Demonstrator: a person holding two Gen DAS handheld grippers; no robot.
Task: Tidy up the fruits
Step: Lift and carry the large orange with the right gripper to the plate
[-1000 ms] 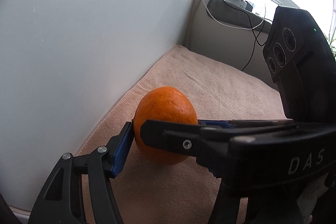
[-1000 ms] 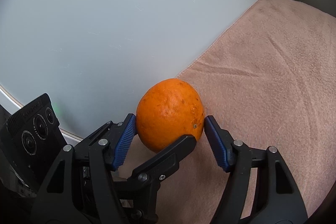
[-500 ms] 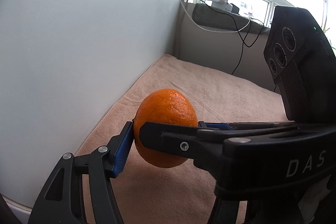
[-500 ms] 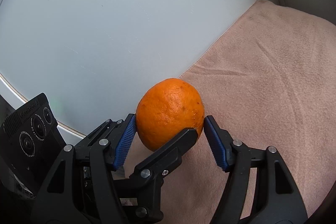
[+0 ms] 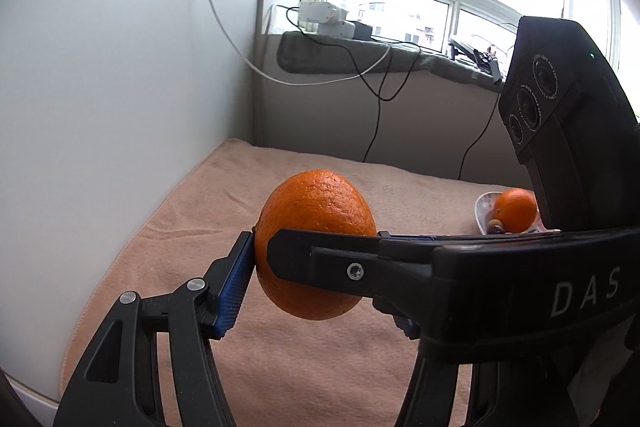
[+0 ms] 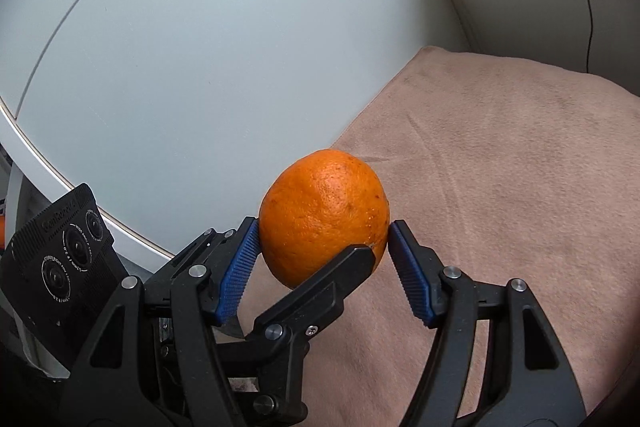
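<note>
Orange fruit sits between both pairs of tongs: you have the orange lifted clear of the beige towel. The left gripper and the right gripper each pinch it from a different side, blue pads pressed to the peel, the right gripper's other pad at its far edge. In the left wrist view the right gripper's finger crosses in front of the fruit.

Judging by this, the job is underway, not finished: this orange is in carry and has yet to be set down.

Ahead and to the right of your left tongs, half hidden behind the other tool, stands a pale dish. It holds a second orange and something small and dark beside it that is too small to identify. Whether other fruit waits elsewhere cannot be seen.
</note>
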